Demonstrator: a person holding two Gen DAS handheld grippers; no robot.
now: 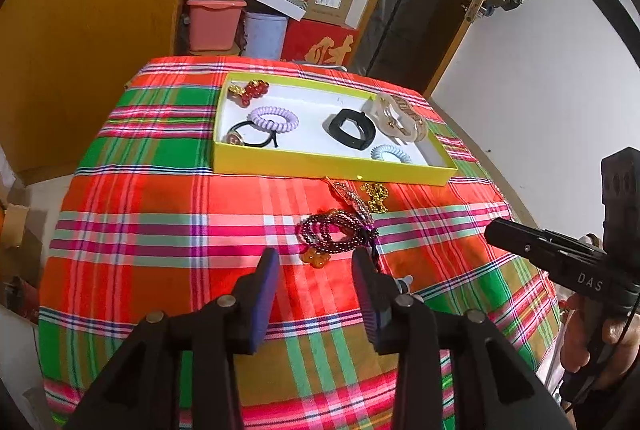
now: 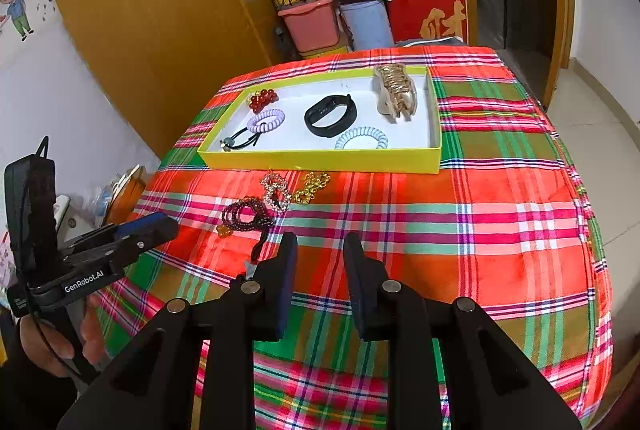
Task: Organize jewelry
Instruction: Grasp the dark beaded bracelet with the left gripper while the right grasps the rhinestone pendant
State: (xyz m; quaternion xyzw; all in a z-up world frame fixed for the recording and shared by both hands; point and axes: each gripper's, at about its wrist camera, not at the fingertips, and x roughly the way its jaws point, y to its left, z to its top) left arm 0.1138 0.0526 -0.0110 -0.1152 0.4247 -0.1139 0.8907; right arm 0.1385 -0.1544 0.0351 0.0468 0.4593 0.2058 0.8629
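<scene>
A yellow tray [image 1: 320,162] [image 2: 320,160] on the plaid table holds a red bead bracelet [image 1: 252,91], a lilac coil tie [image 1: 274,118], a black hair tie [image 1: 248,136], a black band [image 1: 352,128] [image 2: 330,115], a pale blue coil tie [image 1: 390,153] and a gold claw clip [image 2: 394,90]. In front of the tray lie a purple bead bracelet [image 1: 334,232] [image 2: 246,214], a rhinestone piece [image 2: 276,190] and a gold chain [image 1: 376,196] [image 2: 312,186]. My left gripper [image 1: 316,270] is open just before the purple bracelet. My right gripper [image 2: 320,254] is open and empty.
Boxes, a pink bin [image 1: 214,22] and a blue bucket [image 1: 264,32] stand stacked behind the table. A wooden wardrobe [image 2: 152,10] is at the left and a door frame [image 1: 460,10] at the right. The cloth [image 2: 480,230] drops off at the table's edges.
</scene>
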